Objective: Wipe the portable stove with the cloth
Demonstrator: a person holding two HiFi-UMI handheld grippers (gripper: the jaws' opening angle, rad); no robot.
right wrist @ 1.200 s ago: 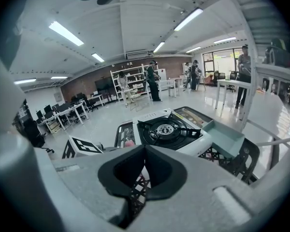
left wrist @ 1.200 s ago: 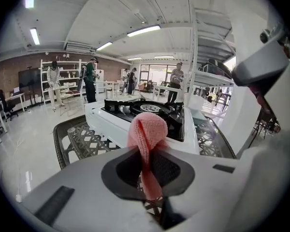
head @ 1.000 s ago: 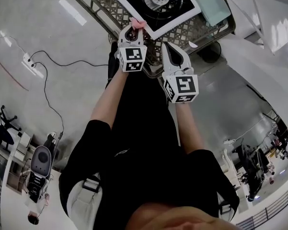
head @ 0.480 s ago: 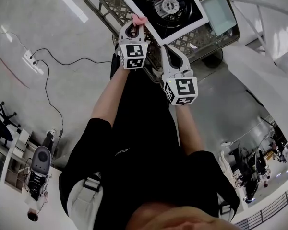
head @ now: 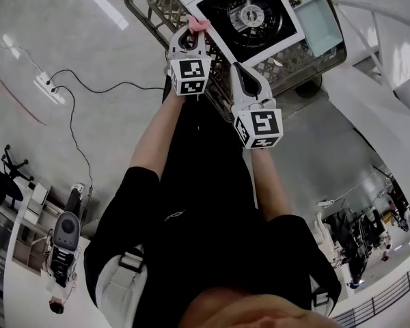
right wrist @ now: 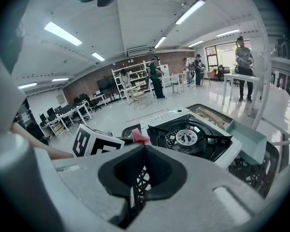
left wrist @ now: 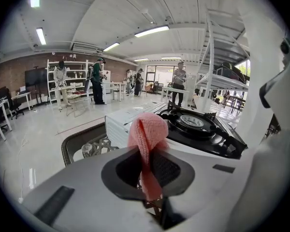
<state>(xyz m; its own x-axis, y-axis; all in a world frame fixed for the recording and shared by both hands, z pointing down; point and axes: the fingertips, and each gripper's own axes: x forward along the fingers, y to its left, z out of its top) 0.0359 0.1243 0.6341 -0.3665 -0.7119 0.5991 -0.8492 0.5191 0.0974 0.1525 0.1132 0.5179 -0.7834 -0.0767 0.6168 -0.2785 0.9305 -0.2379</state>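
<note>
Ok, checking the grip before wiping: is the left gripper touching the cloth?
Touching: the left gripper view shows the left gripper pinching the cloth between closed jaws.

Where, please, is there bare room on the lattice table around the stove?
Free: grey lattice table between white portable stove and right gripper. Crowded: pale tray at right, left gripper with pink cloth at left.

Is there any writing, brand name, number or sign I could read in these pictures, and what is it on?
No text here can be read.
portable stove: faint marks on its white side panel, too small to read.
left gripper, right gripper: their cubes carry black-and-white square patterns, no letters.
cloth: plain pink, no print.
</note>
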